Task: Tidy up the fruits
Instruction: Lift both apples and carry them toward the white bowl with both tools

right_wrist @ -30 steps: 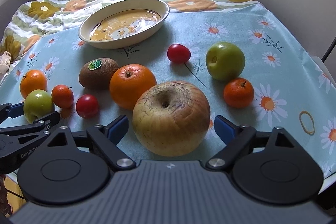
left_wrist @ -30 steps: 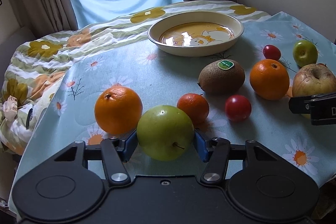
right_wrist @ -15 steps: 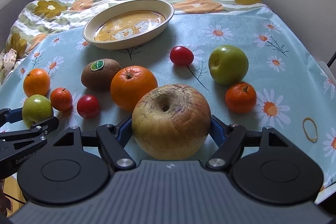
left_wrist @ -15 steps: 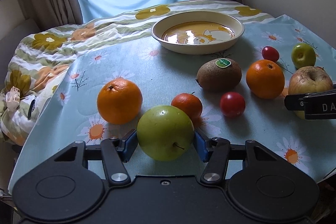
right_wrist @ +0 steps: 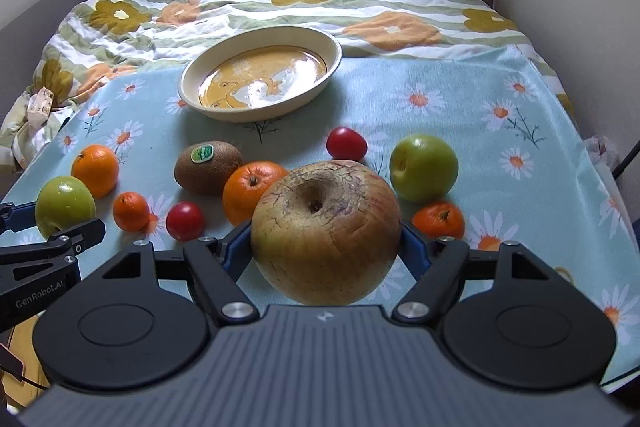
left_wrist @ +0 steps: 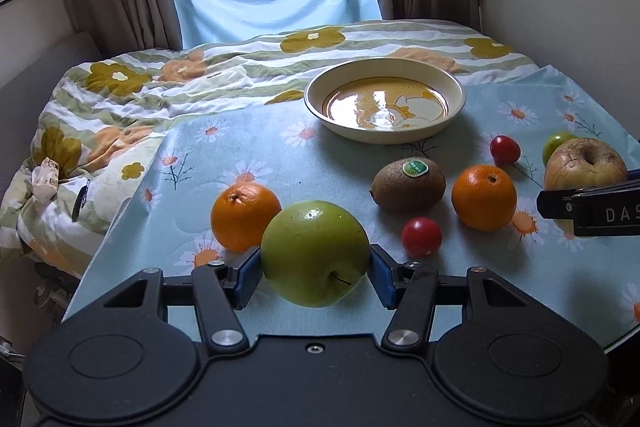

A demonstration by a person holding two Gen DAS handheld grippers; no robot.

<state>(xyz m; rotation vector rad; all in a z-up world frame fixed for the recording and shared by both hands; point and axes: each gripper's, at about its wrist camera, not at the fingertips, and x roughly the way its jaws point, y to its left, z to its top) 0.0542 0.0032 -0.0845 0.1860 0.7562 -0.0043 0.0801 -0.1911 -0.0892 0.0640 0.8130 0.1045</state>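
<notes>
While both claws carry fruit, these lines run from largest thing to smallest.

Tabletop (right_wrist: 460, 115): covered in daisy cloth, it bears the loose fruit in a spread nearer the camera than the dish, within reach of both claws.

Dish (right_wrist: 332, 47): stands empty at the far side, probably the place the fruit is meant to go.

Right claw (right_wrist: 326, 247): clenched on the russet apple (right_wrist: 326, 227), pads against its two flanks. Its jaws have just been closing; a second ago they stood wide of the apple, which then sat on the cloth.

Russet apple: now seems raised clear of the cloth, stem hollow up, hiding part of the orange (right_wrist: 250, 191) behind it.

Left claw (left_wrist: 315, 269): grasping the green apple (left_wrist: 315, 253) by its sides, stem toward the camera. The grip looks the same as a second ago.

Green apple: sits higher against the scene than before, now covering the small mandarin (right_wrist: 131, 211) in the left view, so it seems lifted.

Second green apple (right_wrist: 424, 167): rests on the cloth to the right, untouched.

Kiwi (right_wrist: 208, 167): lies just beside the orange, sticker up, unmoved.

Tomatoes (right_wrist: 185, 221): two, well apart, both where they were.

Judgement: lifting in hand; carrying to the dish likely follows.
</notes>
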